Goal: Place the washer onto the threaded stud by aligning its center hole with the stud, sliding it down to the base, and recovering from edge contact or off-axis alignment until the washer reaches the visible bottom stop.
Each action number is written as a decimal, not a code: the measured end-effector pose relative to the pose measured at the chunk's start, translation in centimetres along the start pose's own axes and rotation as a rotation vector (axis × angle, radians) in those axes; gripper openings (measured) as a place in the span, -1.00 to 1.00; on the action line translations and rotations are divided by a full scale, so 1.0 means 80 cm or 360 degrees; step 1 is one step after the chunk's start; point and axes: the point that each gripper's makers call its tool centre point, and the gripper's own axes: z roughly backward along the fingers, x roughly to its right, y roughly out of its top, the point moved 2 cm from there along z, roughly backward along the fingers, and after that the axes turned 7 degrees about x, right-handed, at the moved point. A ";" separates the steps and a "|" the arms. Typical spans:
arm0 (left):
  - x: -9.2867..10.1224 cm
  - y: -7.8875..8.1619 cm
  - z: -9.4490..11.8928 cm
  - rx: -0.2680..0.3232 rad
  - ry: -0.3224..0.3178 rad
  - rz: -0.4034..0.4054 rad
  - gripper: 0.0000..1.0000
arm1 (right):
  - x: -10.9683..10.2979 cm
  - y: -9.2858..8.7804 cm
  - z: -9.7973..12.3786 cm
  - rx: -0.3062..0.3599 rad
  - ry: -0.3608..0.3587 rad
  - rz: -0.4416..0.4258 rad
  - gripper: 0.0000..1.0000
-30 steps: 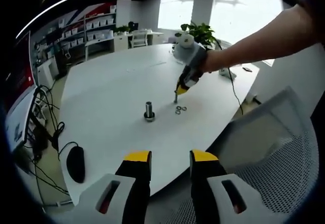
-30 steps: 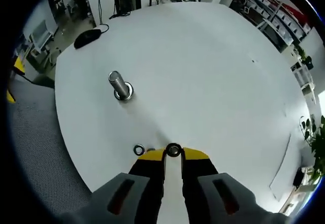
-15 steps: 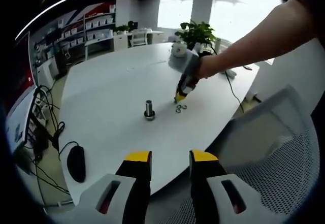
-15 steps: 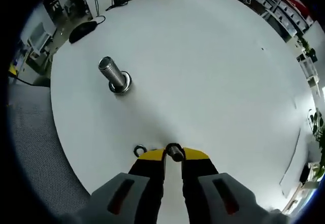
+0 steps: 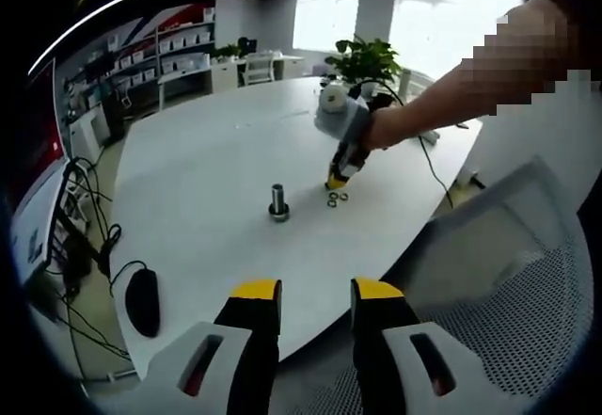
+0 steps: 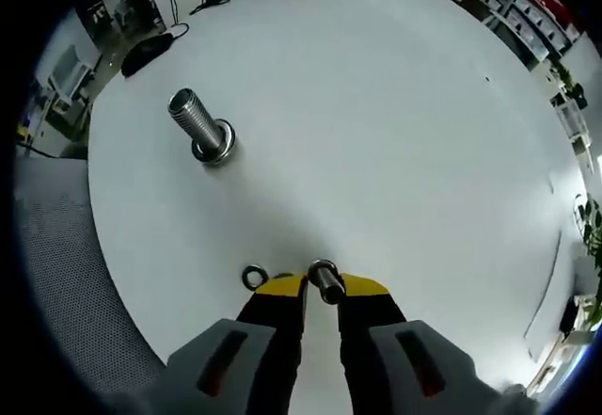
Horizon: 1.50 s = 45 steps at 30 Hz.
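The threaded steel stud (image 6: 198,123) stands upright on the white table (image 6: 395,104), with a ring at its base. My right gripper (image 6: 323,285) is shut on a small metal washer (image 6: 323,277), which looks like a short cylinder from here, well short of the stud. A loose washer (image 6: 254,277) lies beside the left jaw. In the left gripper view a person's hand holds the right gripper (image 5: 336,184) over loose washers (image 5: 335,199), right of the stud (image 5: 278,201). My left gripper (image 5: 315,293) is open and holds nothing, off the table's near edge.
A black mouse (image 5: 141,302) with its cable lies at the table's left end. A grey mesh chair (image 5: 508,274) stands at the near right. A potted plant (image 5: 362,57) stands at the far edge. Shelves line the back wall.
The right gripper has tilted and shifted slightly with the washer held; in its view the stud now sits higher and further left. The left gripper has stayed still.
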 end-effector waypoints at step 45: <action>0.000 -0.002 0.001 -0.0024 0.0002 -0.0033 -0.46 | -0.025 -0.025 -0.001 -0.0086 0.0183 0.0252 -0.69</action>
